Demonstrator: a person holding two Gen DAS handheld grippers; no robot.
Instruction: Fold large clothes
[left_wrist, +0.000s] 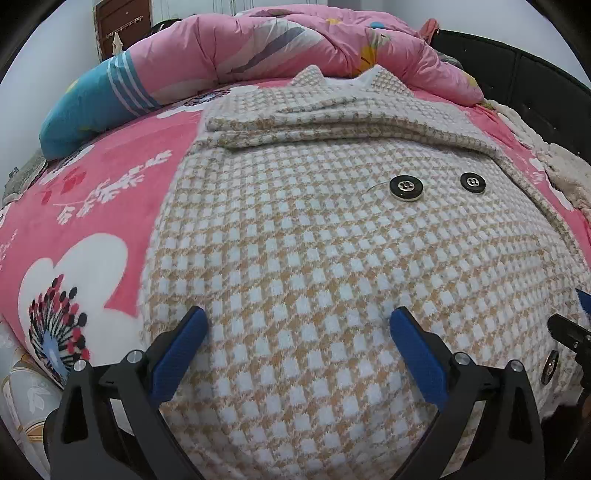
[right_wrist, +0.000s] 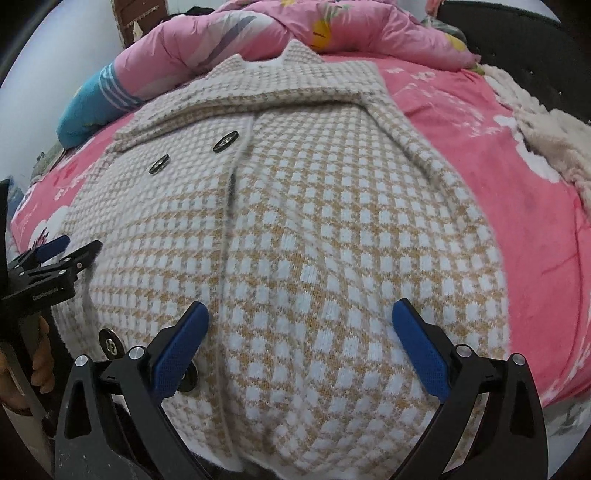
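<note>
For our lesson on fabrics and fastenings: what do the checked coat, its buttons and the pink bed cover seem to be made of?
Coat: thick woven or knitted wool-like cloth, matte, fuzzy at the edges.
Buttons: hard, glossy black with silvery centres, probably plastic and metal; they catch the light.
Bed cover: soft plush fleece, by its velvety nap and slight sheen.

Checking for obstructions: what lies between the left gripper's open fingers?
Only the checked coat, flat under the left gripper; nothing is pinched, per the left wrist view.

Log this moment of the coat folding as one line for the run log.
stage: coat flat on bed, sleeves folded in | left claw: open over hem, nothing gripped | right claw: open over hem, nothing gripped
</note>
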